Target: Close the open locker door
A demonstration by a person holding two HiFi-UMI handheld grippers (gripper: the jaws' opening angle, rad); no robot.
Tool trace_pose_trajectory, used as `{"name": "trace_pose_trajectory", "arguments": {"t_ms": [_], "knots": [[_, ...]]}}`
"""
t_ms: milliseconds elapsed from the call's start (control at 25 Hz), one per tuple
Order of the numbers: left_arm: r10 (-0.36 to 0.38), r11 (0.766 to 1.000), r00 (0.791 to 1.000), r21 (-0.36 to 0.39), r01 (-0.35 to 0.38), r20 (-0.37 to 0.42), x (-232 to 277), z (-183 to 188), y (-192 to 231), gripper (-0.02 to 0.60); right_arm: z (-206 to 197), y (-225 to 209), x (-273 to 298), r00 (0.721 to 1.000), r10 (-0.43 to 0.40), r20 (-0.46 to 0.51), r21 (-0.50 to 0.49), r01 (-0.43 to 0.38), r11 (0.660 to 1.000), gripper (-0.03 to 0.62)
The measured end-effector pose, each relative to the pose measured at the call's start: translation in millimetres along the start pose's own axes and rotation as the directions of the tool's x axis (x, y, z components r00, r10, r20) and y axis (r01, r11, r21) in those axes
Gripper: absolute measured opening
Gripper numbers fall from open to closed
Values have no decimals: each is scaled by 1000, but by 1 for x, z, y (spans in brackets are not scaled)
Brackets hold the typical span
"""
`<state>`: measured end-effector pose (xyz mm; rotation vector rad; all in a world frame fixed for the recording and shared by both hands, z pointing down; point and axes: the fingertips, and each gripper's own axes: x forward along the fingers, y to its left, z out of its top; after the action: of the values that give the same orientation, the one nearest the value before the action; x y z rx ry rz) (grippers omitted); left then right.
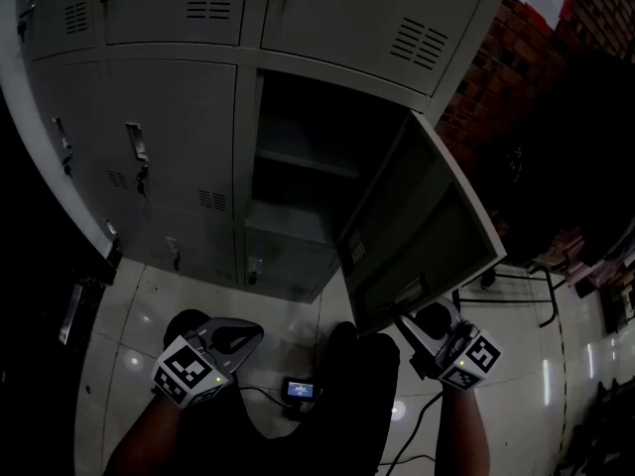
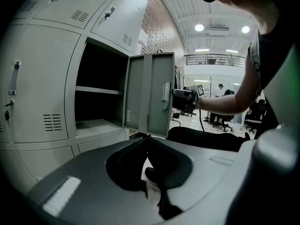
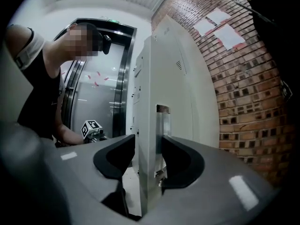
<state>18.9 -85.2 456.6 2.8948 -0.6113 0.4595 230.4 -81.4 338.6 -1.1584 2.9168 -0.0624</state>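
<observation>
The grey locker door [image 1: 417, 236] stands swung out to the right of its dark, shelved compartment [image 1: 298, 167]. My right gripper [image 1: 422, 327] is at the door's lower free edge. In the right gripper view the door edge [image 3: 147, 125] and its metal latch plate [image 3: 162, 121] fill the gap between the jaws of that gripper [image 3: 147, 146], whose two pads touch the door's faces. My left gripper [image 1: 243, 333] hangs low at the left, shut and empty, its tips meeting [image 2: 146, 137] and pointing toward the door [image 2: 150, 97].
Closed lockers [image 1: 169, 157] with handles surround the open one. A brick wall [image 1: 496, 77] runs along the right. On the pale tiled floor lie a small lit device [image 1: 300, 390] with a cable, and chair legs [image 1: 526, 286] stand at the right.
</observation>
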Motion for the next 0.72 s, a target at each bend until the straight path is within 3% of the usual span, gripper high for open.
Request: {"name": "trace_pose_trajectory", "arguments": {"t_ms": [80,240,720], "knots": [[-1,1000,1000,3,1,6,0,1,0,12,5,9,10,1000,21,13,3,-21,1000,158],[1,1000,1000,5,-1,15,0,2,1,12,3,28,33,999,53,6,-19,-53,998,146],[3,1000,999,-9,-2,52,-10,8,1,12,-1,62,166,982,-185,-33,-63,183,981,130]]}}
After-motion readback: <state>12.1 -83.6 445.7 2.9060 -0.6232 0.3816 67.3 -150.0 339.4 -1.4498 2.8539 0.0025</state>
